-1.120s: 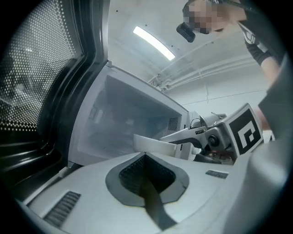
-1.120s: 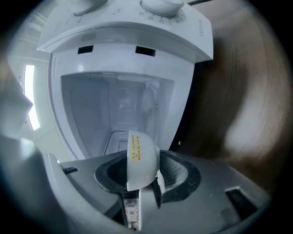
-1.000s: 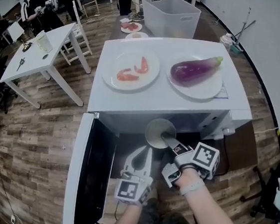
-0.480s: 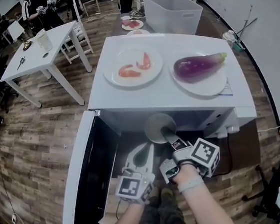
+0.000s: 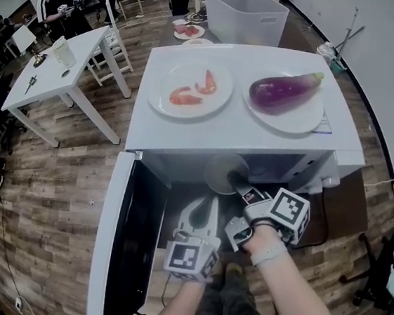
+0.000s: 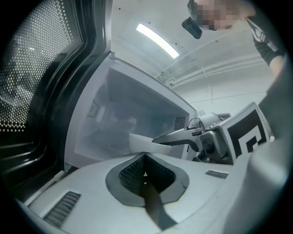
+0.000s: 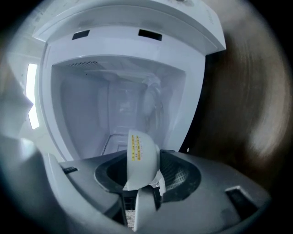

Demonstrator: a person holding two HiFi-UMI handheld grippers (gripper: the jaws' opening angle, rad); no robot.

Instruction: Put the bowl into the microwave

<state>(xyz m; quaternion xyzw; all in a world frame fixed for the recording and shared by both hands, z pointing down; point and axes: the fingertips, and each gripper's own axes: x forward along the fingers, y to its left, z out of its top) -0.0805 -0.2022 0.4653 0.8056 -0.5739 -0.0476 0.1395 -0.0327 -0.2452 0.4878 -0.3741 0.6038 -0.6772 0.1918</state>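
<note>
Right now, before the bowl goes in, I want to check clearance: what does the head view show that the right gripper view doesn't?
Only the head view: the open door, the left tool, and the shrimp plate and eggplant plate on top of the microwave. Only the right gripper view: the cavity's inside walls and a yellow label on the bowl. Both: the bowl clamped in the right tool at the microwave's opening.
</note>
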